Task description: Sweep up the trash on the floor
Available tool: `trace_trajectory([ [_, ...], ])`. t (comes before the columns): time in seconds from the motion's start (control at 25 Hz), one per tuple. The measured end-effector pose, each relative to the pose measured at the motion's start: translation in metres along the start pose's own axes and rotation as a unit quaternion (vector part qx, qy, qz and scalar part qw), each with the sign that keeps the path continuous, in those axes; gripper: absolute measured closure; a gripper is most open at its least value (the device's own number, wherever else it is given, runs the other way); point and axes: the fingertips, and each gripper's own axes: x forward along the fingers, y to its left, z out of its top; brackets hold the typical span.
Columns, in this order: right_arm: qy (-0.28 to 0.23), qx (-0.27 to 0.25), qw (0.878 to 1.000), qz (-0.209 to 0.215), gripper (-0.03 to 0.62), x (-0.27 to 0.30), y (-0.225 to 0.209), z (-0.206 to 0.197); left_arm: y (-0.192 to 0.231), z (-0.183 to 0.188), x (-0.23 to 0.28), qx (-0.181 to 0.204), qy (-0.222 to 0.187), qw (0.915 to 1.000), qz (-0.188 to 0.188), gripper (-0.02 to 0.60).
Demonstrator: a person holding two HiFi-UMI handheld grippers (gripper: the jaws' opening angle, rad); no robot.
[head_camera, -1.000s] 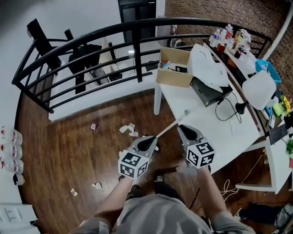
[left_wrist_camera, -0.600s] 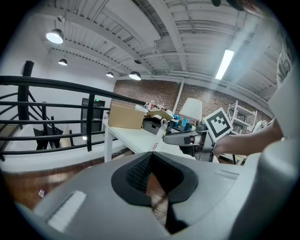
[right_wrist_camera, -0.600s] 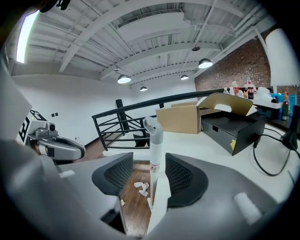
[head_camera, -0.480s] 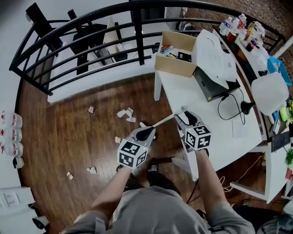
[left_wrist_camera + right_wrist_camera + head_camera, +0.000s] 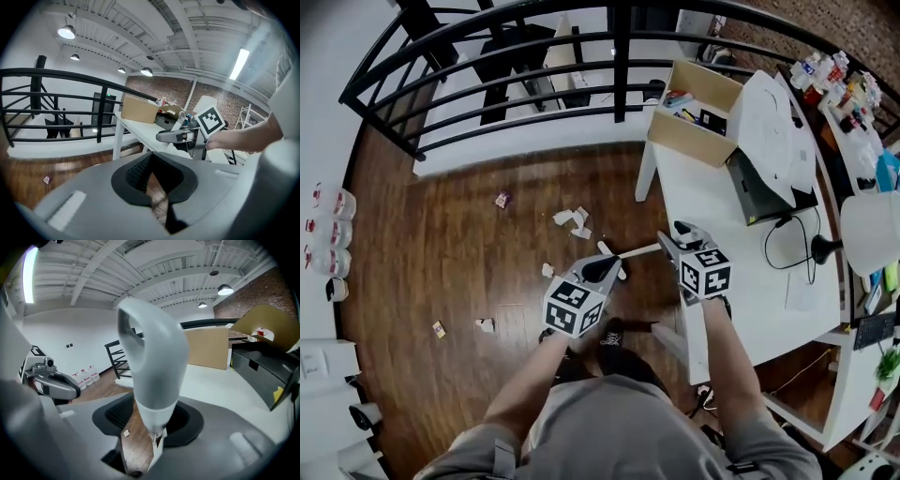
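The trash (image 5: 572,220) lies loose on the wooden floor (image 5: 422,272), all of it out past the white desk (image 5: 727,220) toward the wall. Crumpled paper (image 5: 578,226) is nearest the desk leg (image 5: 645,173), a small wrapper (image 5: 502,199) lies farther from the desk, and one scrap (image 5: 547,270) and two more bits (image 5: 486,324) are farthest from it. None of it looks gathered, so I judge the sweeping not yet begun. The broom handle (image 5: 639,250), a wooden stick with a grey plastic cap, slants just off the desk's edge. What has changed is the right gripper (image 5: 682,236). A second ago its fingers (image 5: 114,414) were nearly closed; now they stand wide apart, with the grey cap rising between them and floor showing beside it, so they press on nothing. That reads as a fresh hold being taken at the handle's top, not a stroke. The left gripper (image 5: 606,269), just off the desk's corner, has its fingers (image 5: 136,173) fully closed. Its own view shows nothing between them, though the stick runs down toward their tips. Both grippers have sunk lower. A cardboard box (image 5: 694,122) sits at the desk's far end, and a black railing (image 5: 619,56) runs beyond the desk. The desk leg and the person's shoe (image 5: 611,336) crowd the room the broom needs to swing.
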Motion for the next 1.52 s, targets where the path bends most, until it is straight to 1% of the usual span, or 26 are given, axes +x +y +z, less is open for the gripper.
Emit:
trace_trajectory([
  [0.08,0.006,-0.010,1.000,0.008,0.443,0.004,0.006,0.002,0.007,0.002,-0.004,-0.004,-0.003,0.9999,0.010,0.576],
  [0.16,0.012,-0.022,1.000,0.017,0.522,0.008,0.015,0.004,0.015,0.001,-0.009,-0.010,-0.005,0.9997,0.020,0.577],
  [0.28,0.012,-0.033,0.999,0.032,0.533,0.013,0.032,0.006,0.027,-0.005,-0.016,-0.019,-0.007,0.9993,0.032,0.577],
  [0.48,0.000,-0.043,0.998,0.044,0.537,0.022,0.062,0.017,0.040,-0.017,-0.029,-0.029,-0.009,0.9984,0.048,0.576],
  [0.68,-0.003,-0.073,0.995,0.074,0.539,0.026,0.101,0.036,0.046,-0.040,-0.040,-0.029,0.003,0.9981,0.054,0.576],
  [0.76,-0.006,-0.086,0.993,0.087,0.539,0.025,0.121,0.046,0.048,-0.047,-0.049,-0.031,-0.001,0.9981,0.054,0.577],
  [0.88,-0.014,-0.102,0.989,0.107,0.539,0.017,0.156,0.061,0.050,-0.053,-0.067,-0.034,-0.016,0.9980,0.050,0.575],
  [1.0,-0.023,-0.111,0.985,0.128,0.539,0.005,0.194,0.077,0.050,-0.058,-0.085,-0.026,-0.031,0.9982,0.044,0.575],
  [1.08,-0.029,-0.115,0.983,0.142,0.539,-0.001,0.218,0.090,0.050,-0.060,-0.095,-0.022,-0.040,0.9980,0.043,0.533],
  [1.16,-0.037,-0.119,0.980,0.156,0.539,-0.008,0.245,0.102,0.052,-0.064,-0.107,-0.019,-0.043,0.9979,0.044,0.527],
  [1.4,-0.060,-0.136,0.967,0.208,0.539,-0.028,0.345,0.135,0.073,-0.086,-0.153,-0.019,-0.034,0.9970,0.067,0.430],
  [1.52,-0.065,-0.146,0.957,0.242,0.537,-0.035,0.401,0.142,0.089,-0.094,-0.185,-0.024,-0.044,0.9950,0.086,0.423],
])
